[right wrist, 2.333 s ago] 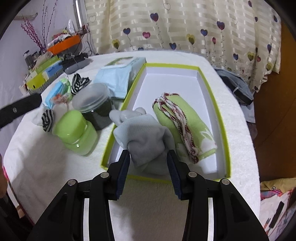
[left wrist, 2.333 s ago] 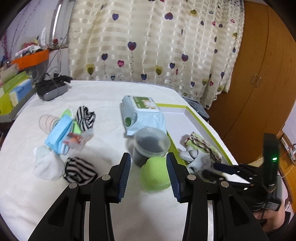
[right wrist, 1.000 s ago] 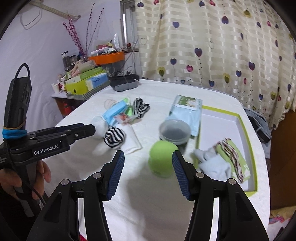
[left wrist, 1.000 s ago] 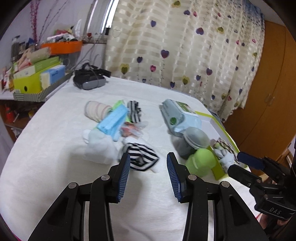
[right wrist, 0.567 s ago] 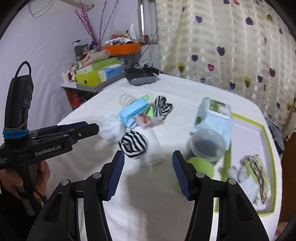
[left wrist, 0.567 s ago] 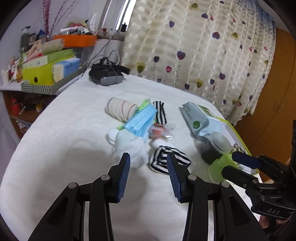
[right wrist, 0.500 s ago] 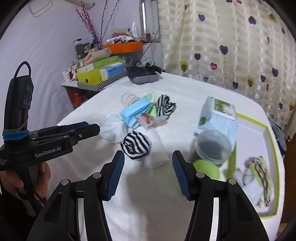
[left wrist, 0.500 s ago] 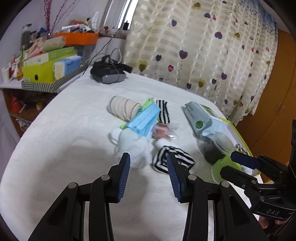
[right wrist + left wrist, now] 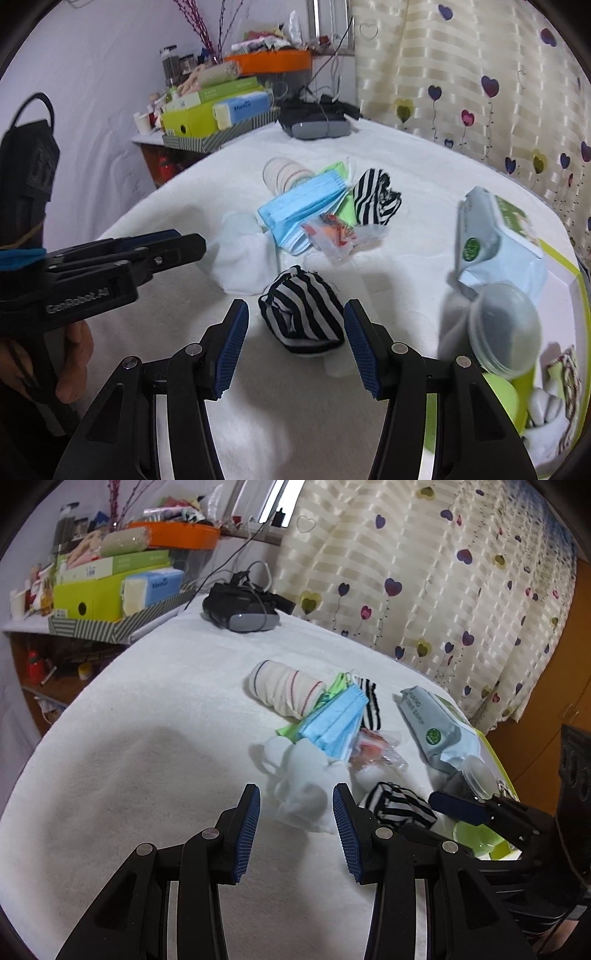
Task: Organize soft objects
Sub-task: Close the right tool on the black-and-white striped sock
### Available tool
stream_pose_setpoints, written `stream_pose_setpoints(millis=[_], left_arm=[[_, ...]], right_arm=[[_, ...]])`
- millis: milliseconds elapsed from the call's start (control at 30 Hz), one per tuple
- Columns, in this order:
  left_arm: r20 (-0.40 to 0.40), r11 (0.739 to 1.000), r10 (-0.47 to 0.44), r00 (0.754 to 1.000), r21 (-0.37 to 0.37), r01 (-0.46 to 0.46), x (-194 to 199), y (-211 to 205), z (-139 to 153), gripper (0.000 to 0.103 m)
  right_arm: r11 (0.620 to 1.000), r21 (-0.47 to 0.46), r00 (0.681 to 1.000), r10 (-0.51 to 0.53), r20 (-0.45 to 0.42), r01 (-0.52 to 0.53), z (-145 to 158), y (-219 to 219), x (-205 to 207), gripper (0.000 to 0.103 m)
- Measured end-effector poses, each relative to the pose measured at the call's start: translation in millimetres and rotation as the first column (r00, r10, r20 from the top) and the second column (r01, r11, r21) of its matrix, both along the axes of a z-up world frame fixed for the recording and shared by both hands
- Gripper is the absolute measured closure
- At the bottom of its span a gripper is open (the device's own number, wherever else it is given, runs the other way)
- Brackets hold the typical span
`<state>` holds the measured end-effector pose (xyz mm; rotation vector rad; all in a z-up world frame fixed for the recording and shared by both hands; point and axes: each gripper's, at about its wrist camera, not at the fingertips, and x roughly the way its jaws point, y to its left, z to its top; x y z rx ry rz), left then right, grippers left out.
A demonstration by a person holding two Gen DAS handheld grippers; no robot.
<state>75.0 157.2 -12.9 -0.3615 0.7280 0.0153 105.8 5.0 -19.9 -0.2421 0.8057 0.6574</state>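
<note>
Black left gripper (image 9: 296, 818) and right gripper (image 9: 295, 334) gape empty.
White sock (image 9: 306, 775) and striped sock (image 9: 301, 314) lie between jaws; "GenRobot.AI" legible.

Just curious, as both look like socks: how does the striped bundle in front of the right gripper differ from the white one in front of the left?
The striped bundle has bold black and white bands; the white bundle is plain. The striped one is a tight ball; the white one sprawls loosely. Both lie on the white cloth, ungripped.

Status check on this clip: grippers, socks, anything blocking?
Left gripper open over white sock. Right gripper open, striped sock between jaws, not pinched. Nothing in the way; masks lie beyond.
</note>
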Motion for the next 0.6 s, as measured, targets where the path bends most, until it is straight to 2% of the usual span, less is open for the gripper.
stream_pose_setpoints(millis=[267, 300, 333, 400, 467, 600], left_arm=[[-0.037, 1.0, -0.005, 0.999, -0.01, 0.005, 16, 4, -11, 0.063], [-0.04, 1.0, -0.008, 0.999, -0.011, 0.007, 18, 4, -12, 0.063], [-0.041, 1.0, -0.011, 0.999, -0.01, 0.011, 19, 3, -12, 0.063], [-0.041, 1.0, -0.017, 0.999, -0.008, 0.017, 21, 1, -12, 0.063], [-0.044, 1.0, -0.022, 0.999, -0.01, 0.021, 25, -1, -12, 0.063], [-0.043, 1.0, -0.025, 0.999, -0.016, 0.024, 27, -5, -12, 0.063]], right_arm=[[0.997, -0.064, 1.0, 0.031, 0.005, -0.031, -18, 14, 9, 0.048], [0.997, -0.072, 0.999, 0.032, 0.015, -0.031, -18, 16, 9, 0.058], [0.996, -0.083, 0.999, 0.031, 0.028, -0.029, -19, 16, 9, 0.075], [0.997, -0.072, 0.999, 0.034, 0.023, -0.032, -18, 14, 10, 0.086], [0.998, -0.063, 0.999, 0.026, 0.029, -0.024, -15, 10, 11, 0.089], [1.0, -0.019, 0.999, 0.008, 0.049, -0.007, -4, 0, 10, 0.09]])
